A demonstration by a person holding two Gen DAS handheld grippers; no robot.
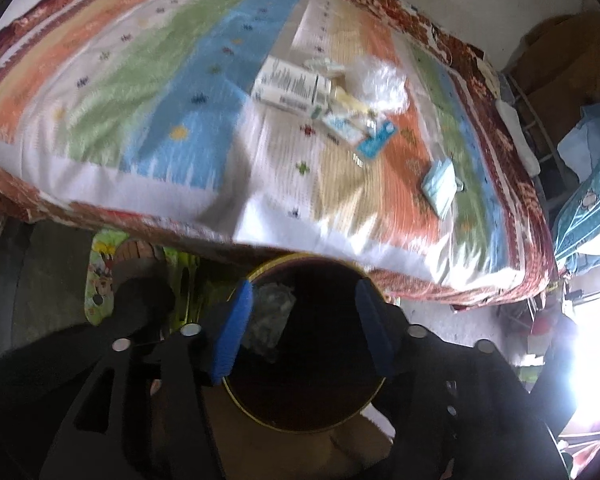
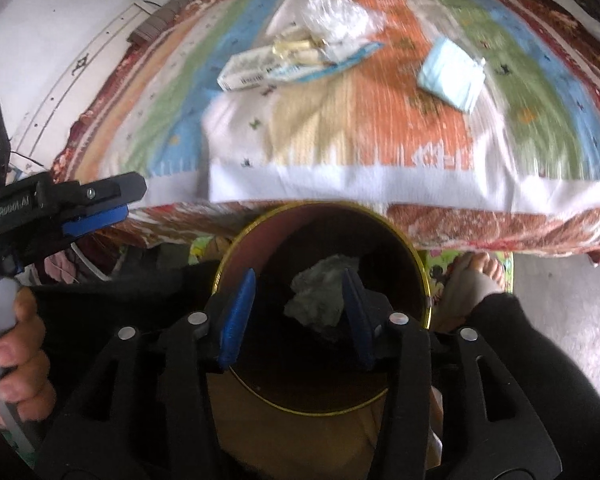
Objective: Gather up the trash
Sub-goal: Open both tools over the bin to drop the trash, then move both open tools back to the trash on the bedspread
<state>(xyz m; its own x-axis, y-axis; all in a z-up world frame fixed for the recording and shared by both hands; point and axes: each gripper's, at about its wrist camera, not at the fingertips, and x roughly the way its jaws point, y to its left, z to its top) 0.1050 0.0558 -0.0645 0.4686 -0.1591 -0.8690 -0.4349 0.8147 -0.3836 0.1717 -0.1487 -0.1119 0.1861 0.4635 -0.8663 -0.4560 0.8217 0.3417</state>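
A round bin with a gold rim (image 1: 260, 270) (image 2: 324, 208) stands on the floor at the bed's edge. A crumpled grey wrapper (image 2: 320, 292) (image 1: 270, 316) lies inside it. On the striped bedspread (image 1: 140, 92) (image 2: 380, 128) lie a white carton (image 1: 292, 86) (image 2: 248, 66), a clear plastic bag (image 1: 382, 82) (image 2: 336, 20), small packets (image 1: 356, 124) and a blue face mask (image 1: 440, 186) (image 2: 452, 74). My left gripper (image 1: 306, 326) is open and empty above the bin; it also shows at the left of the right wrist view (image 2: 112, 204). My right gripper (image 2: 298, 314) is open and empty above the bin.
The bed fills the upper half of both views. A cartoon-print mat (image 2: 440, 270) lies under the bin, with a bare foot (image 2: 478, 276) on it. A white wall (image 2: 60, 20) is at the left. Cluttered fabric and a rack (image 1: 580, 152) stand at the right of the bed.
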